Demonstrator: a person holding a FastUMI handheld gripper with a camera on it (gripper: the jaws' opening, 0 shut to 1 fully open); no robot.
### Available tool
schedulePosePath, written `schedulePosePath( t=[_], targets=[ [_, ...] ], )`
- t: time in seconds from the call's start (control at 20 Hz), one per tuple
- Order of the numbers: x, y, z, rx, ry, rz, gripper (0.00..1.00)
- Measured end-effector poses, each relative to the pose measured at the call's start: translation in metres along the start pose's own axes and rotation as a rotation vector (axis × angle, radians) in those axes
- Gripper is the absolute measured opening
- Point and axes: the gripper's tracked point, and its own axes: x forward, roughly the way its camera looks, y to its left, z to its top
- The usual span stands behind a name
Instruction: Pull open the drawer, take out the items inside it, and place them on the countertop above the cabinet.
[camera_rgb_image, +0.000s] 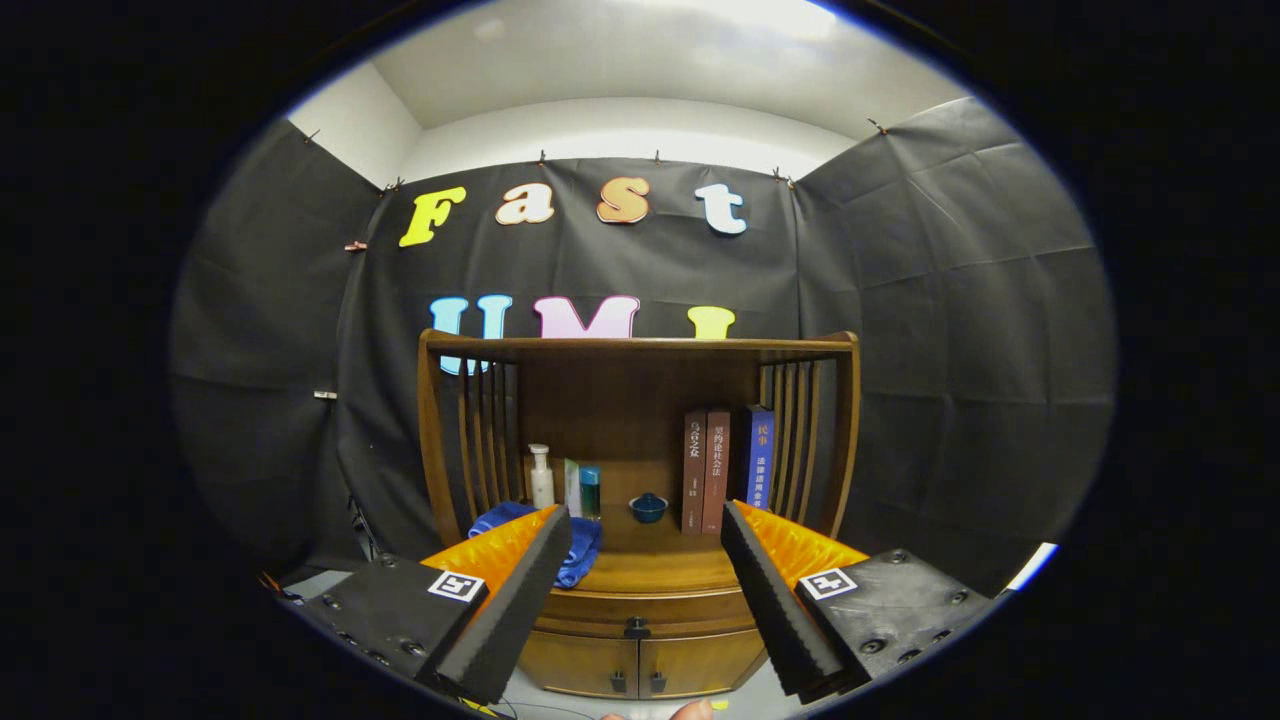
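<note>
Wood cabinet (640, 600), curved front, slatted sides; drawer (640, 610) w/ dark knob (636, 628) sits shut under the counter (650, 570), between and beyond the fingers. Gripper (645, 555) spread wide, holding nothing, ribbed pads. On counter: blue cloth (585, 545) at left edge, white bottle (541, 476), small blue bowl (648, 507) mid-back, upright books (720, 468) at right.
</note>
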Motion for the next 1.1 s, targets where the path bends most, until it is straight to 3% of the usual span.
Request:
schedulePosePath(
  t=[0.25, 0.6, 0.95, 1.0, 1.1],
  targets=[
    [0.039, 0.000, -0.064, -0.001, -0.012, 0.017, 0.98],
    [0.081, 0.007, -0.223, 0.049, 0.140, 0.003, 0.99],
    [0.108, 0.008, -0.312, 0.041, 0.206, 0.010, 0.98],
    [0.109, 0.003, -0.320, 0.035, 0.215, 0.002, 0.95],
    [0.111, 0.000, -0.335, 0.022, 0.249, -0.006, 0.76]
  ],
)
